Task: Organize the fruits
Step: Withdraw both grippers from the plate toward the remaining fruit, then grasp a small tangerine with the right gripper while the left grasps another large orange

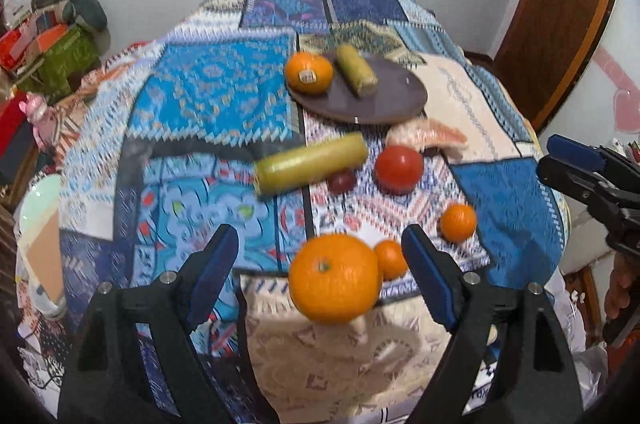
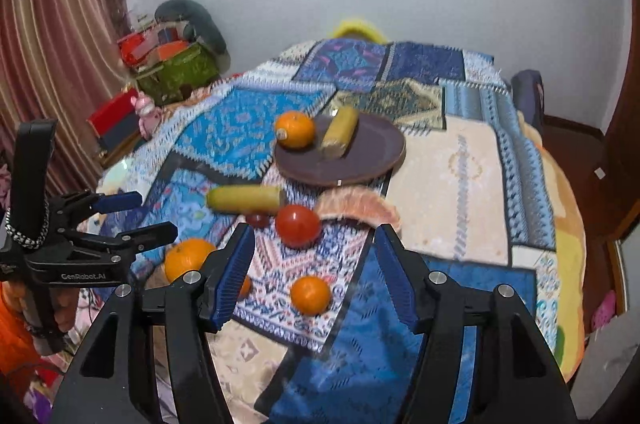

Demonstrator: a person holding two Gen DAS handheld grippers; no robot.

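Note:
A dark round plate [image 1: 384, 100] [image 2: 372, 152] holds an orange [image 1: 309, 72] [image 2: 295, 129] and a short yellow-green fruit [image 1: 356, 69] [image 2: 340, 132]. On the patchwork cloth lie a long yellow-green fruit [image 1: 310, 163] [image 2: 246, 199], a red tomato [image 1: 399, 169] [image 2: 298, 226], a small dark red fruit [image 1: 342, 181] [image 2: 258, 219], a pink grapefruit wedge [image 1: 428, 138] [image 2: 356, 206], a large orange [image 1: 334, 278] [image 2: 188, 258] and small oranges [image 1: 458, 222] [image 2: 310, 295] [image 1: 390, 259]. My left gripper [image 1: 324, 248] [image 2: 156, 216] is open over the large orange. My right gripper [image 2: 314, 256] [image 1: 556, 156] is open above a small orange.
The bed's cloth [image 1: 216, 104] drops off at the near and right edges. Boxes and bags [image 2: 172, 64] are stacked at the back left by a curtain [image 2: 60, 64]. A pale green dish [image 1: 38, 202] sits at the left edge. A wooden door [image 1: 560, 24] is at right.

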